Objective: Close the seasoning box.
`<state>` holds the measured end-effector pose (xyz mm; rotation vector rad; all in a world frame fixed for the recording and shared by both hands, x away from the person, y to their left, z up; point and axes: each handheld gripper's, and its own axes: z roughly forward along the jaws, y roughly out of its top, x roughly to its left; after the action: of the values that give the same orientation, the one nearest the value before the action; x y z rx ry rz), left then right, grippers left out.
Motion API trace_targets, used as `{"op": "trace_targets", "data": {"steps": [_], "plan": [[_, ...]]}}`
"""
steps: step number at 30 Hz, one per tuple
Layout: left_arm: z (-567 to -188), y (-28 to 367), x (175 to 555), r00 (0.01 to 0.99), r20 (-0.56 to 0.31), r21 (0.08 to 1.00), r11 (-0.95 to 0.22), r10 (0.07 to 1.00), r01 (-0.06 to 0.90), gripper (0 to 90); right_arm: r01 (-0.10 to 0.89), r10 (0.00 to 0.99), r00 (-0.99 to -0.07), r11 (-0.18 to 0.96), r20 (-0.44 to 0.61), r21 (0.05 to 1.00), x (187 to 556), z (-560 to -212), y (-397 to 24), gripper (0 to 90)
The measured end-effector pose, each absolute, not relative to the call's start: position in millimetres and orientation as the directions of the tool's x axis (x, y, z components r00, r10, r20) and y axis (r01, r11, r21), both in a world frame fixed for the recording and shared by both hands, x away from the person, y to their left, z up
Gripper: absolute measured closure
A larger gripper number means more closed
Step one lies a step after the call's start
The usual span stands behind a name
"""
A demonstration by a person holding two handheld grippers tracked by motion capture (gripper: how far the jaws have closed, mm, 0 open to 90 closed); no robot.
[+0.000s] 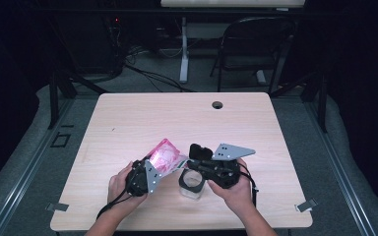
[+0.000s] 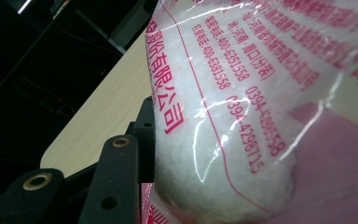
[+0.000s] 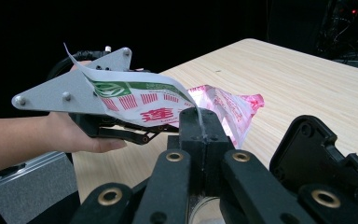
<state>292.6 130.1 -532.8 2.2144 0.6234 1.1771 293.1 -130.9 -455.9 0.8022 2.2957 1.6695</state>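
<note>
the pink-printed clear plastic bag of white granules hangs above the front middle of the light wooden surface, held between our two hands. in the high view its long axis runs slantwise: the full pink end points up and away from us toward the left, the white-and-green printed end dips toward the right. our left hand-held gripper is clamped on the bag's bulging body; in the left gripper view the granules press against its black jaw. our right hand-held gripper has its jaws together, pinching the bag's lower edge, as the right gripper view shows. a small clear glass jar stands on the surface just under that gripper, near the front edge. the surface behind and to both sides lies open, with a round cable hole near the far edge.
</note>
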Motion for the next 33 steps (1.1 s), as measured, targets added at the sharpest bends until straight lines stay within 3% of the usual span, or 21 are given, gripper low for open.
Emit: {"op": "trace_targets", "data": {"steps": [33], "plan": [[-531.0, 126.5, 286.0, 0.432, 0.714, 0.581, -0.810, 0.551, 0.072, 62.5, 0.399, 0.544, -0.802, 0.179, 0.248, 0.899, 301.5, -466.3, -138.9, 90.0]]}}
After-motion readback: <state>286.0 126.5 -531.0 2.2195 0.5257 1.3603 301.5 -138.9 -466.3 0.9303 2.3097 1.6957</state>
